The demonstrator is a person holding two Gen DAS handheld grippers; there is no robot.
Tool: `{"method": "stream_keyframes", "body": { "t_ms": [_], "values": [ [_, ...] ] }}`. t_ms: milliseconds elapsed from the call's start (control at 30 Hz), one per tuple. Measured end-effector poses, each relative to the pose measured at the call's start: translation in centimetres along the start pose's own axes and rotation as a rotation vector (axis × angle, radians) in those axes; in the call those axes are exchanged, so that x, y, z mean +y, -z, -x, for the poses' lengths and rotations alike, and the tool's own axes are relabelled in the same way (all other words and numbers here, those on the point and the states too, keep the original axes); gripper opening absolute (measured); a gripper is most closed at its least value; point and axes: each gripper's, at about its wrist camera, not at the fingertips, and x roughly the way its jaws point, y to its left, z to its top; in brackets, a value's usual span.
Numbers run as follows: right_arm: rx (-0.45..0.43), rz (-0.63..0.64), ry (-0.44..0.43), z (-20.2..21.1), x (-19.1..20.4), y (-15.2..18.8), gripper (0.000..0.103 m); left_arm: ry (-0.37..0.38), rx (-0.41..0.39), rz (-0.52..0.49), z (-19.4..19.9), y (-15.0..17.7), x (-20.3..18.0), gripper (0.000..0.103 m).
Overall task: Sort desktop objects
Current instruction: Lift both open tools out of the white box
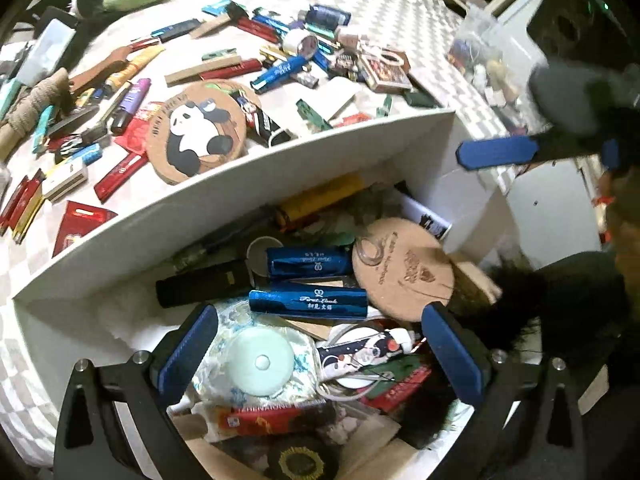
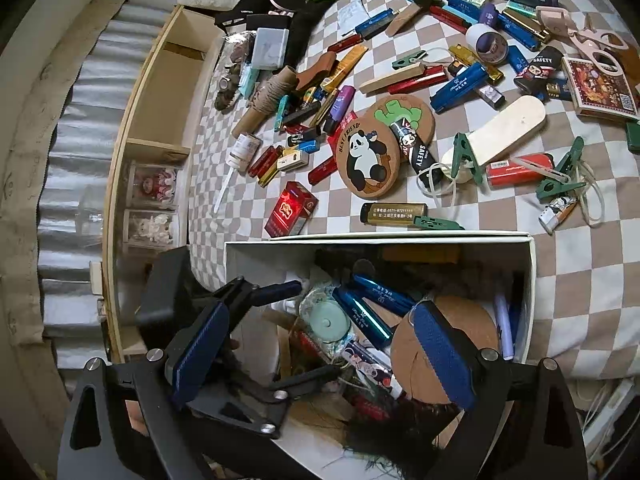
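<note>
Left wrist view: both tongs spread and empty over a white box (image 1: pixel 224 196).
Left tongs (image 1: pixel 320 356) and right tongs (image 2: pixel 324 352) hover above boxed items; lighters (image 2: pixel 404 84) and coasters (image 2: pixel 366 160) lie scattered on the checkered worktop (image 2: pixel 560 248), apparently awaiting sorting.

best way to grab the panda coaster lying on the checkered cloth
Take the panda coaster by its rim, from the bare-cloth side nearest the white box. It is a thin disc lying flat, and its far edge sits under the green-print coaster, so one finger must slide beneath.
</note>
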Motion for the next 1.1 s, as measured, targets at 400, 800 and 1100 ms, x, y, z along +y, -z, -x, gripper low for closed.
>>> {"method": "stream_keyframes", "body": {
  "t_ms": [400, 800, 1100],
  "values": [
    [-0.126, 0.221, 0.167, 2.0, 3.5, 2.3, 0.103, -0.064, -0.158, 0.029, 5.3, 0.5, 0.6, 0.103],
    [-0.31, 0.439, 0.407, 3.7, 6.4, 6.1, 0.103, -0.129, -0.27, 0.112, 9.3, 2.0, 1.1, 0.103],
    [-0.443, 0.474, 0.454, 4.8, 6.9, 9.0, 0.103, -0.164, -0.35, 0.079, 11.1, 4.1, -0.8, 0.103]
  ]
}}
